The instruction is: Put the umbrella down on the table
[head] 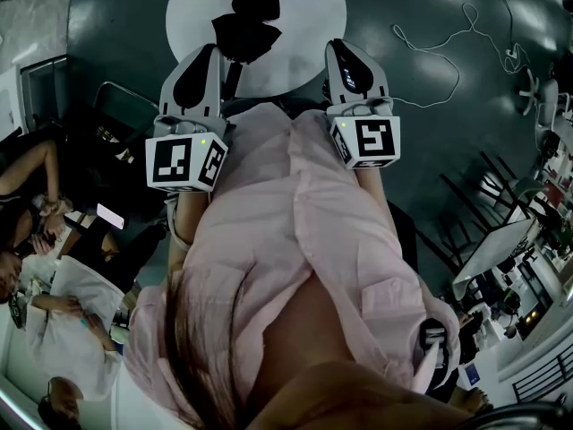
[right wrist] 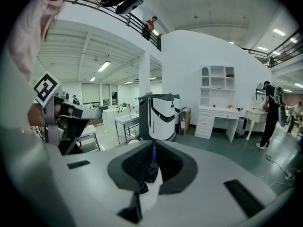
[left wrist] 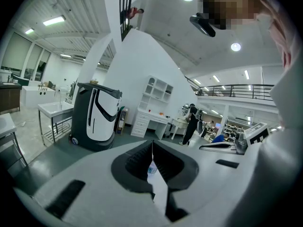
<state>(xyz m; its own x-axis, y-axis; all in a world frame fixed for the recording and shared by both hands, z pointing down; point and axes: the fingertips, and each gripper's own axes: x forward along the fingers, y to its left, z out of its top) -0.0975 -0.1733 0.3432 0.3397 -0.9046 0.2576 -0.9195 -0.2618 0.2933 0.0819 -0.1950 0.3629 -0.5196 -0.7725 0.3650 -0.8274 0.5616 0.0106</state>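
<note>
A loose, pale pink shirt (head: 295, 240) is worn. The left gripper (head: 216, 52) and the right gripper (head: 339, 47) are cased in light grey, lined with black ribbed pads (left wrist: 135, 164). Each is fitted with a cube (head: 183, 161) of black-and-white square markers.

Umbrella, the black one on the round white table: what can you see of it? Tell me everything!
The black fabric umbrella lies closed on the round white table, near the edge closest to the person. Its cloth looks soft, matte and loosely bunched. It rests on the tabletop; neither gripper holds it. The left gripper, fingers shut, ends right beside it; whether they touch cannot be told. The right gripper, also shut, is apart from it.
</note>
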